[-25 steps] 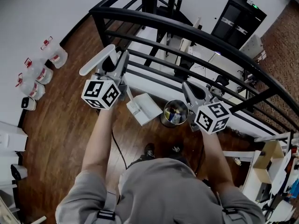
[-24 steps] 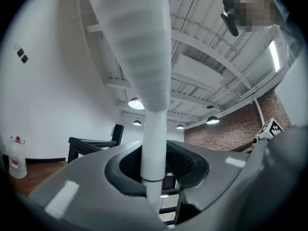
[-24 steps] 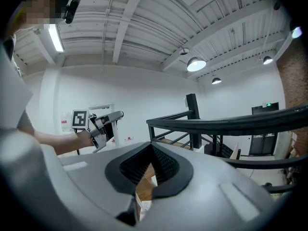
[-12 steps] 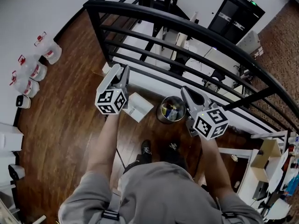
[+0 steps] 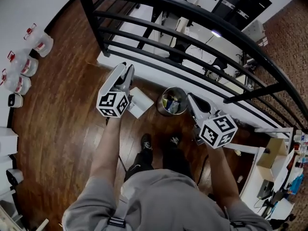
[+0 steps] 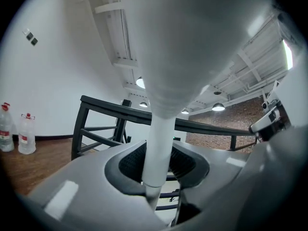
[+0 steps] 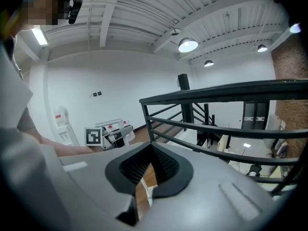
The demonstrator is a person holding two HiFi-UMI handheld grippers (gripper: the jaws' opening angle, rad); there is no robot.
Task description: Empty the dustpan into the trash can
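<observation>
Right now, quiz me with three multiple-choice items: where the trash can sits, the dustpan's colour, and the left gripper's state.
1. In the head view, relative to the dustpan, the trash can stands: A to its left; B to its right; C on top of it.
2. The dustpan is: A white; B red; C black.
3. The left gripper is: A open and empty; B shut on the dustpan's handle; C gripping the can.

B, the can is on the floor just right of the pan; A, the pan shows white; B, the pads clamp the white handle.
</observation>
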